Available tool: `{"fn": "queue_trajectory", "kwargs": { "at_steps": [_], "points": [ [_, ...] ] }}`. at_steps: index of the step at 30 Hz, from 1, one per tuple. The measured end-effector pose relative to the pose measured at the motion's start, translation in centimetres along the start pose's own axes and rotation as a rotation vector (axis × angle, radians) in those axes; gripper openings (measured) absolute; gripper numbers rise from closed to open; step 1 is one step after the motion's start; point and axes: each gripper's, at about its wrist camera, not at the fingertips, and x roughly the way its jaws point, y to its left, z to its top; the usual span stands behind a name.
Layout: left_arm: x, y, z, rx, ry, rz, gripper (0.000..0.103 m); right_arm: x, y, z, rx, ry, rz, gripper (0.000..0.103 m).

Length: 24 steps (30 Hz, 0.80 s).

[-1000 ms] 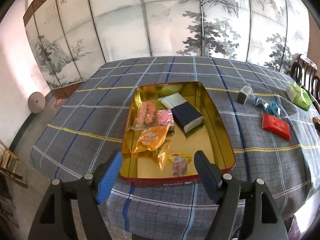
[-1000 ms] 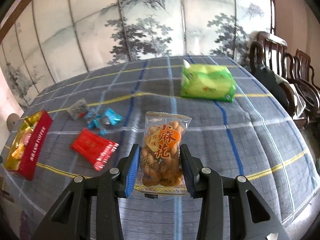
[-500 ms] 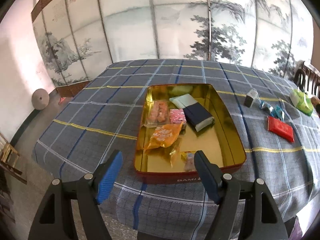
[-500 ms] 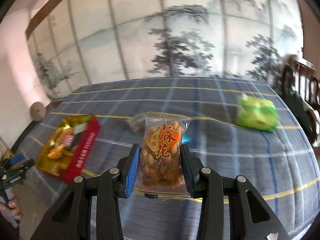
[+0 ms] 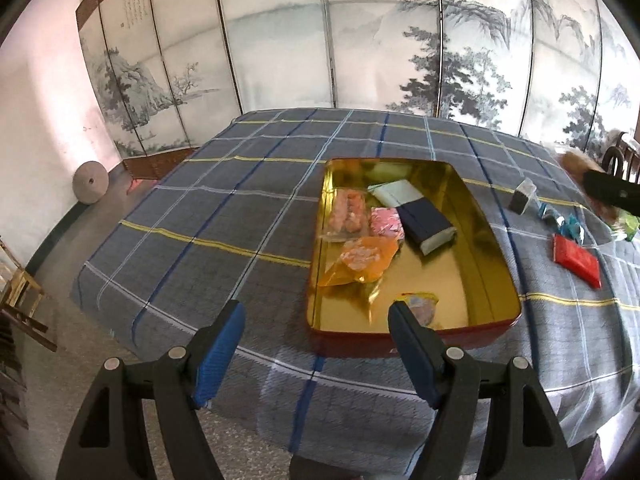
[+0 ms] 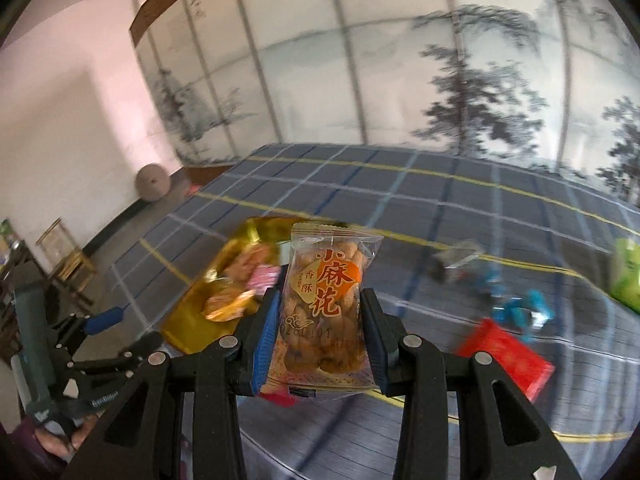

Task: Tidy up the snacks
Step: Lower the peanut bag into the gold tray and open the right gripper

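Note:
A red tin with a gold inside (image 5: 476,264) stands on the checked tablecloth and holds several snack packs, among them a navy box (image 5: 426,222) and an orange pouch (image 5: 364,256). My left gripper (image 5: 316,336) hangs open and empty just before the tin's near-left corner. My right gripper (image 6: 318,320) is shut on a clear pack of fried dough twists (image 6: 324,304), held above the table to the right of the tin (image 6: 188,332). In the left wrist view the right gripper (image 5: 608,192) shows blurred at the right edge.
Loose snacks lie right of the tin: a red pack (image 5: 576,260), blue-wrapped sweets (image 5: 560,220), a small dark pack (image 5: 522,196) and a green pack (image 6: 628,276). A painted folding screen (image 5: 360,40) stands behind the table. A round stone (image 5: 90,182) lies on the floor at left.
My right gripper has swung left with the dough-twist pack, from near the green pack toward the tin. My left gripper has shifted so the tin now sits further right in its view.

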Motion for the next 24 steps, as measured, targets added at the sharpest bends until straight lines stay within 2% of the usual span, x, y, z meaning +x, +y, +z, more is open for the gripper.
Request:
{"fn": "queue_trajectory", "kwargs": {
  "at_steps": [4,12,24],
  "points": [
    [0.6,0.6,-0.3,0.006,0.025,0.005,0.076,2.8,1.9,0.1,-0.013,0.043,0.041,0.037],
    [1.3,1.7,-0.8,0.004,0.053,0.014,0.076,6.9,3.8,-0.4,-0.036,0.117,0.046,0.037],
    [2.5,3.3,-1.4,-0.038,0.095,-0.004,0.076,9.5,4.5,-0.9,-0.045,0.171,0.041,0.037]
  ]
}}
